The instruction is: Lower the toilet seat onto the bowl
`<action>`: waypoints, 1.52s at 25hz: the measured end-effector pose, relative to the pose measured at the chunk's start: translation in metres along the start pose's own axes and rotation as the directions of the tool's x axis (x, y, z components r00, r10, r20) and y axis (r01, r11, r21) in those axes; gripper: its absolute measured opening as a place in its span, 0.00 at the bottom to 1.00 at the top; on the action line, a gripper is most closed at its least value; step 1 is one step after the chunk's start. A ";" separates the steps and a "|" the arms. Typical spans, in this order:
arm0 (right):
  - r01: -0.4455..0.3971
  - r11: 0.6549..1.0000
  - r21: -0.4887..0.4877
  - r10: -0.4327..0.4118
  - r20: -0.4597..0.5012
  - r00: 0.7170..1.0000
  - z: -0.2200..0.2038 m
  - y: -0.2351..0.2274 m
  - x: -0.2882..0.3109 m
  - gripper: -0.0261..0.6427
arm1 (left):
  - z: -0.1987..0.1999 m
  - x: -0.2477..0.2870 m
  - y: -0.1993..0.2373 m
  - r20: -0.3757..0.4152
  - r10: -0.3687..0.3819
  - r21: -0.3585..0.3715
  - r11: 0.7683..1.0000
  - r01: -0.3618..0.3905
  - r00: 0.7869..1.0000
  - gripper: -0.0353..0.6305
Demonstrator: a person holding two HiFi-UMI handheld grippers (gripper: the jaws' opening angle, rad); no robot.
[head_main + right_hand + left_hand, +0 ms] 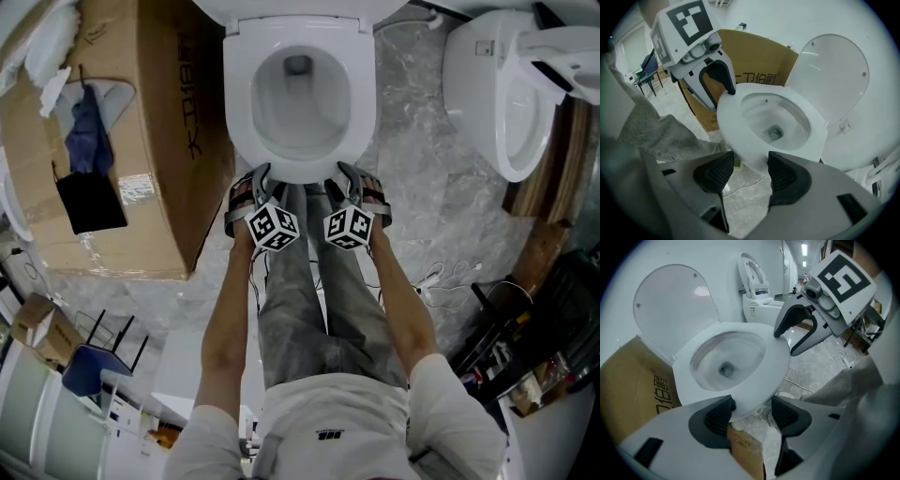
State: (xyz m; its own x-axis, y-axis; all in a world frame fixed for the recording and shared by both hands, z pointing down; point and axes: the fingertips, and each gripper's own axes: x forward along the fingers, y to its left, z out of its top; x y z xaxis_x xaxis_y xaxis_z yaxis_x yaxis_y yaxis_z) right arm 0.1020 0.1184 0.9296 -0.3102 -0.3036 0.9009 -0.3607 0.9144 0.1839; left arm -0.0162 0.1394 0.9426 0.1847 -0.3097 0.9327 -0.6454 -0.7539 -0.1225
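Standing just left of the bowl (300, 108), cardboard box (159, 131) bears dark print too skewed to read; toilet seat (361, 103) lies flat on bowl, open marble floor (422, 187) to its right; left gripper (251, 183) and right gripper (361, 180) straddle its front rim, jaws wide, clamping nothing.

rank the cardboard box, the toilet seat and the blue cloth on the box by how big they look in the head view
1. cardboard box, largest, even though the frame edge cuts it off
2. toilet seat
3. blue cloth, clearly smallest
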 end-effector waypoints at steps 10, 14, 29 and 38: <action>0.003 1.000 -0.015 -0.003 -0.016 1.000 -0.011 0.006 0.022 0.38 | -0.009 0.023 -0.004 -0.022 0.000 0.005 1.000 0.000 1.000 0.47; -0.009 1.000 -0.014 0.009 -0.024 1.000 -0.015 0.007 0.030 0.38 | -0.012 0.033 -0.007 -0.029 -0.014 0.001 1.000 0.014 0.999 0.48; -0.055 0.998 0.016 0.056 -0.028 0.998 -0.021 0.010 0.045 0.38 | -0.017 0.049 -0.009 -0.034 -0.056 -0.039 0.998 0.054 0.998 0.47; -0.039 0.994 0.105 0.038 0.015 0.999 -0.013 0.005 0.032 0.36 | -0.008 0.033 -0.006 0.035 -0.036 -0.129 0.991 0.040 0.999 0.41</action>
State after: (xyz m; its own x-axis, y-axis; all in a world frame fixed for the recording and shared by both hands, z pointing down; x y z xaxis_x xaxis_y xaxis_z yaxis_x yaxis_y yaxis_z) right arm 0.1020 0.1169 0.9646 -0.3370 -0.2729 0.9011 -0.4387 0.8923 0.1062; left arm -0.0124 0.1386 0.9769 0.2331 -0.3027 0.9241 -0.7278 -0.6846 -0.0406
